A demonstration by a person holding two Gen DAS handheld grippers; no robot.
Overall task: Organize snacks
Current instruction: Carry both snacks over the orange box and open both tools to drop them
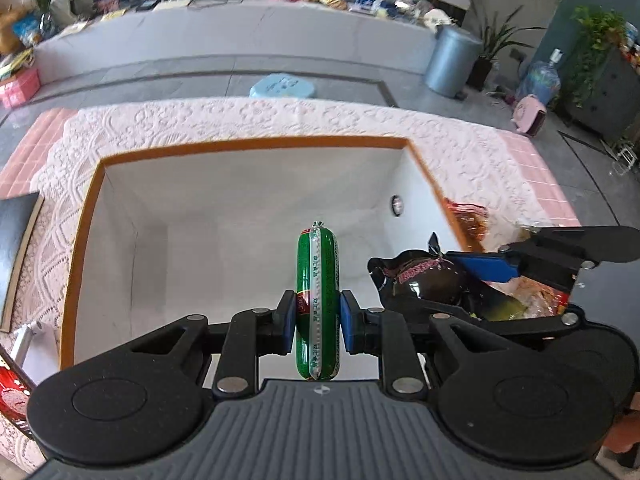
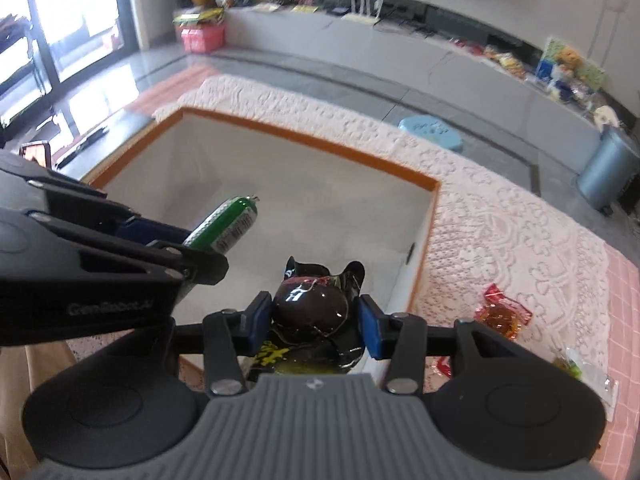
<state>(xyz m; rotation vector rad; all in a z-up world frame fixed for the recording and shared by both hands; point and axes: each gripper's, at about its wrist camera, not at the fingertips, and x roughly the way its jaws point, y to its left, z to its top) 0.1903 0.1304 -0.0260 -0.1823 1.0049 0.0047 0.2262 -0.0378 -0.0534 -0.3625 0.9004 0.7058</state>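
We cannot read the blurred print on the green sausage (image 1: 317, 304); the red packet (image 1: 12, 398) is cut off at the frame's edge.

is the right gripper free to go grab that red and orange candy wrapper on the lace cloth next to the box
Probably not yet: the right gripper is shut on a dark snack packet over the white box. The candy wrapper lies uncovered on the lace cloth, reachable after a drop.
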